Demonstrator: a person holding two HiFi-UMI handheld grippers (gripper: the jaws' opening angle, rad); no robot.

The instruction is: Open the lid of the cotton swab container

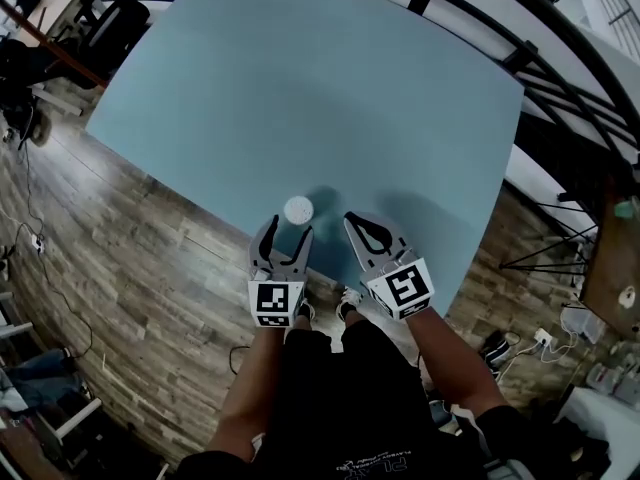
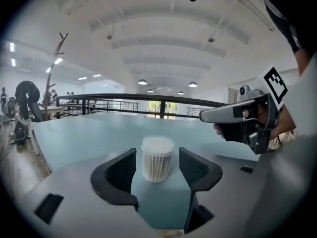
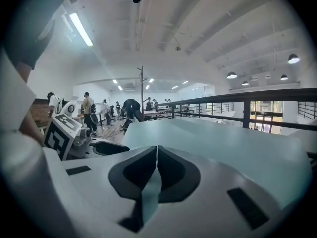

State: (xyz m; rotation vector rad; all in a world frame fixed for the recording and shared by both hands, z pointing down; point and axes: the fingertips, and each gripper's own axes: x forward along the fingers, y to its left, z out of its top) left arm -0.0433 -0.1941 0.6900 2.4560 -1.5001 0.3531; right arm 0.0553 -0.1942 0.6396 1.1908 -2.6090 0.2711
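Note:
A small clear round container packed with white cotton swabs (image 1: 298, 209) stands upright near the front edge of the pale blue table (image 1: 300, 88). Its lid is on. My left gripper (image 1: 287, 234) is open just in front of it. In the left gripper view the swab container (image 2: 157, 158) sits in the gap between the two dark pads (image 2: 119, 172), and neither pad touches it. My right gripper (image 1: 364, 228) is shut with nothing in it, to the right of the container and apart from it. Its jaws meet in the right gripper view (image 3: 157, 150).
The table's front edge (image 1: 250, 223) runs right under both grippers, with wooden floor (image 1: 130, 268) below. A black railing (image 1: 560, 78) borders the far right side. The right gripper (image 2: 213, 115) shows at the right of the left gripper view. People stand at distant desks (image 3: 89, 110).

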